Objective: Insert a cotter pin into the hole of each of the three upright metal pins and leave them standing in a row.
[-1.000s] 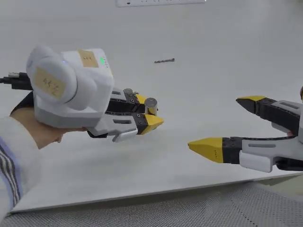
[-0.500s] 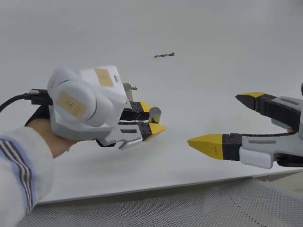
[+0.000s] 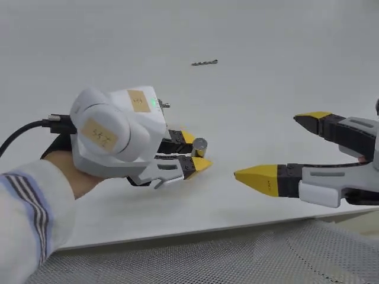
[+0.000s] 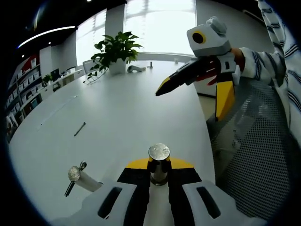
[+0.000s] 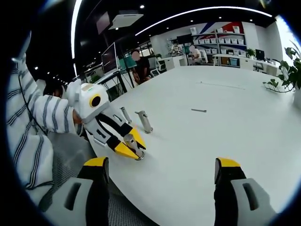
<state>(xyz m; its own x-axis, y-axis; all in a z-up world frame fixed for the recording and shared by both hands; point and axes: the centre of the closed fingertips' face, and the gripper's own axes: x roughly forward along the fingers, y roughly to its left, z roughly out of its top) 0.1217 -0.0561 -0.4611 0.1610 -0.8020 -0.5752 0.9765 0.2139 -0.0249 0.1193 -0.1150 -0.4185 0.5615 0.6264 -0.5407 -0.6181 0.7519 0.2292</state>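
Note:
My left gripper (image 3: 196, 151) is shut on a short metal pin (image 3: 199, 144), held upright with its round head above the jaws. In the left gripper view the same pin (image 4: 159, 162) stands between my yellow fingertips (image 4: 136, 164). I cannot tell whether its foot touches the white table. Behind it stands a second metal pin (image 4: 77, 175) with a cotter pin through it. The right gripper view shows two standing pins (image 5: 146, 121) (image 5: 125, 114) beside the left gripper (image 5: 113, 134). A loose cotter pin (image 3: 204, 62) lies farther back. My right gripper (image 3: 272, 147) hangs open to the right.
The white table (image 3: 284, 71) ends in a near edge just below both grippers, with grey mesh fabric (image 3: 237, 260) beneath it. A potted plant (image 4: 116, 49) stands at the far end. A cable (image 3: 23, 133) trails from the left gripper.
The left gripper has carried the held pin nearer to the table's front edge and slightly right. The right gripper has stayed open in place. The head view has tilted a little.

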